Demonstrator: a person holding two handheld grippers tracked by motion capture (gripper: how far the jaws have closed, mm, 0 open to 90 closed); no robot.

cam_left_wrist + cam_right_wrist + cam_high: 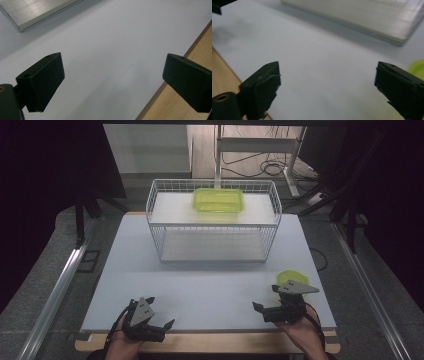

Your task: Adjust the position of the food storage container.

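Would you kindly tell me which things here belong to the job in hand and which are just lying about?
Part of the job:
- green lid on the table beside the right tool, which is open
- green tub on top of the wire rack
- left tool, open, over the table's near edge

Just lying about:
- cables on the floor behind
- metal rail left of the table

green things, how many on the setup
2: a green container on the top shelf of the wire basket, and a green lid on the table beside the right gripper, partly hidden.
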